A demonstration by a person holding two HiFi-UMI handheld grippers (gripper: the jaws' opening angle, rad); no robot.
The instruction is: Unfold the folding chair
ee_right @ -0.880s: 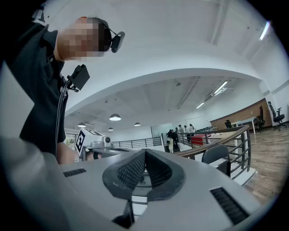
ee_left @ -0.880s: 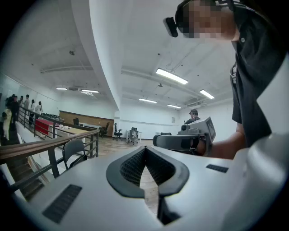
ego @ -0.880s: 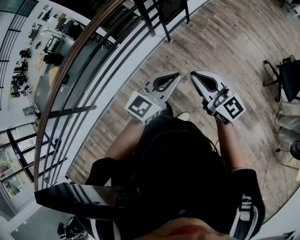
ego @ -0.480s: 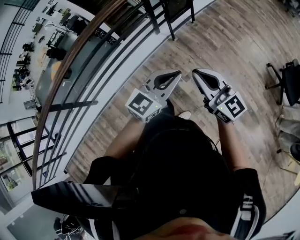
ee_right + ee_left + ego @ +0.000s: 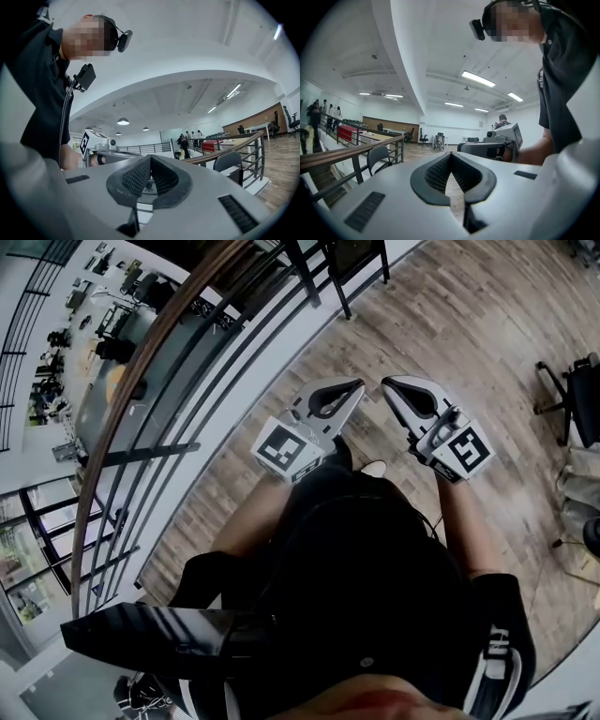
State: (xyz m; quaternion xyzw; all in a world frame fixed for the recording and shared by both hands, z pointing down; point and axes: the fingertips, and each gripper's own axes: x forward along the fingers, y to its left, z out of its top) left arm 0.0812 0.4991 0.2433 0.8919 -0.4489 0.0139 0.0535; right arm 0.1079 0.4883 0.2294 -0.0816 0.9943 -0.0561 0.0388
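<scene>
Brown wood-plank floor spreads out in front of you, and you stand on it beside a curved railing with a brown wooden handrail and black metal bars.

You hold both tools level at waist height, side by side and close together without touching. Your left grey-and-white two-jaw gripper has its ribbed black pads pressed together at the tip, with nothing between them; its own view shows this plainly. Your right grey-and-white two-jaw gripper is in the same state, pads meeting at the tip and nothing caught between them. Each tool also shows in the other's view, off to the side.

The dark folding chair with black metal legs stands at the top edge of the head view, against the railing and well ahead of both tips. Neither tool touches it. In the left gripper view it sits left of the jaws, its rounded dark back upright beside the rail posts. In the right gripper view it appears right of the jaws, under the handrail. You cannot tell from these views whether its seat is folded.

A black office chair stands far off to your right.
</scene>
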